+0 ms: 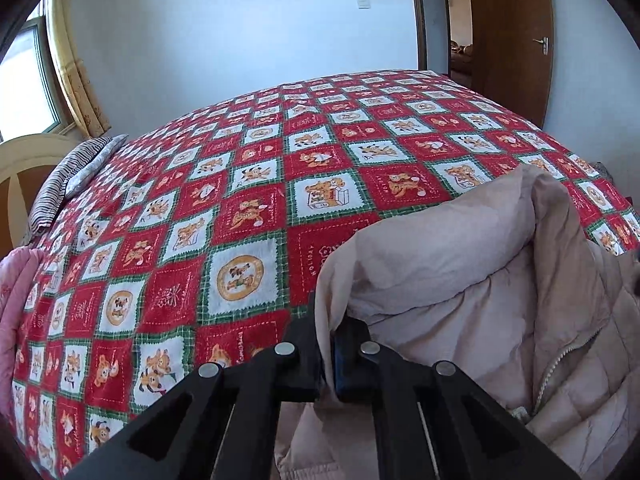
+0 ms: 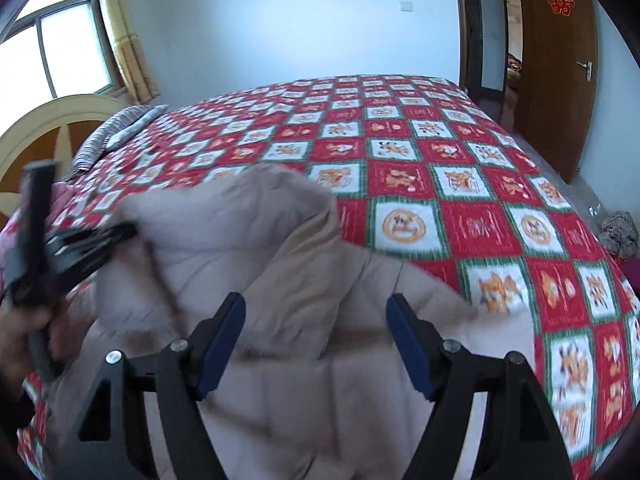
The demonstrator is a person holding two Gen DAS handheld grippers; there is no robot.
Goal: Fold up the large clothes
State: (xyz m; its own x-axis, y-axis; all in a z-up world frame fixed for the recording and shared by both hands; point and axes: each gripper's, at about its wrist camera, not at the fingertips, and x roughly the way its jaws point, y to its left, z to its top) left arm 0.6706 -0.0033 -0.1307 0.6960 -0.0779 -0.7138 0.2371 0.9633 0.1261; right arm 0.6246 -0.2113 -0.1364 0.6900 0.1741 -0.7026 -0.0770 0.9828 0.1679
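A beige puffer jacket [image 1: 460, 280] with a zipper lies on the near part of the bed. My left gripper [image 1: 328, 344] is shut on the jacket's edge and lifts it, so a fold stands up. In the right wrist view the jacket [image 2: 280, 280] is blurred, and the left gripper [image 2: 80, 240] shows at the far left, clamped on the cloth. My right gripper [image 2: 316, 340] is open above the jacket, with nothing between its blue pads.
The bed wears a red, white and green checked cartoon cover [image 1: 240, 200]. A striped pillow [image 1: 72, 176] and a pink quilt [image 1: 12, 292] lie at the left by the headboard [image 2: 52, 120]. A brown door [image 2: 560, 80] stands at the far right.
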